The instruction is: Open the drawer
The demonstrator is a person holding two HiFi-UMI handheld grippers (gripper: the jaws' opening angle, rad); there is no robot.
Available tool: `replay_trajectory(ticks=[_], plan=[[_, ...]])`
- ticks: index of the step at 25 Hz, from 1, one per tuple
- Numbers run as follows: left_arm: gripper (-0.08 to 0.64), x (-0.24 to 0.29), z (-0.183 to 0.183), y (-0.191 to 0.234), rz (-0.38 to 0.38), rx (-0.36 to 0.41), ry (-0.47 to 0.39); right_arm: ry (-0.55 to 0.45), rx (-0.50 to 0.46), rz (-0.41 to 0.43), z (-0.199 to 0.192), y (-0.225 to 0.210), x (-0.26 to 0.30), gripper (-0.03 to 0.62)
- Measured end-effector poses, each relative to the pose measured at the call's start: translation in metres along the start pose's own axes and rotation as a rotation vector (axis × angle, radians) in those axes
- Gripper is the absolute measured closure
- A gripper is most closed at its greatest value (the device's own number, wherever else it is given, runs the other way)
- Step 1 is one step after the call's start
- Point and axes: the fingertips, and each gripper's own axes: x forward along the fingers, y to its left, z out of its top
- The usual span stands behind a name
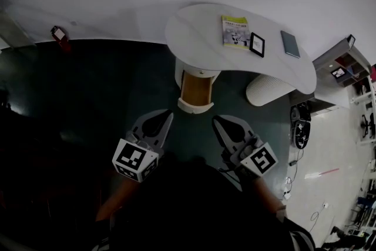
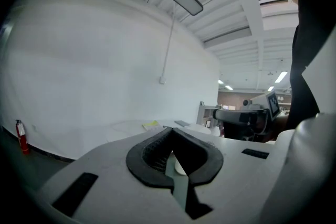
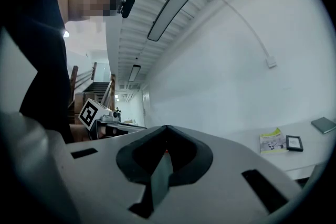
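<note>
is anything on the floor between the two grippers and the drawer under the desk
Nothing visible does. In the head view only bare dark floor lies between the left gripper, the right gripper and the drawer, which already stands pulled out from under the white desk.

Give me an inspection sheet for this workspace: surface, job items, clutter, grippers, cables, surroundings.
Surface: white curved desk against a white wall, top mostly bare.
Job's things: drawer under the desk stands pulled out, its wooden inside showing.
Clutter: booklet, black-framed tablet and grey flat device lie on the desk.
Grippers: left gripper and right gripper are both shut with nothing between the jaws, short of the drawer and touching nothing.
Cables: loose cables on the pale floor at the right.
Surroundings: red fire extinguisher by the wall, shelf unit at the right, dark floor before the desk.
</note>
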Motion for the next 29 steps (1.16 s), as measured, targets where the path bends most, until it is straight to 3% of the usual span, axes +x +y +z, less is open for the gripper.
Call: replay_trajectory(ticks=[7,29], plan=[[0.549,0.018,0.009,-0.044,-0.044,0.025,-0.005,0.008,0.018,0.0,-0.002,-0.01,-0.037,0.577],[0.549,0.054,0.012,-0.104,-0.089,0.042,0.002,-0.02,0.027,-0.032,0.002,-0.032,-0.1,0.577]])
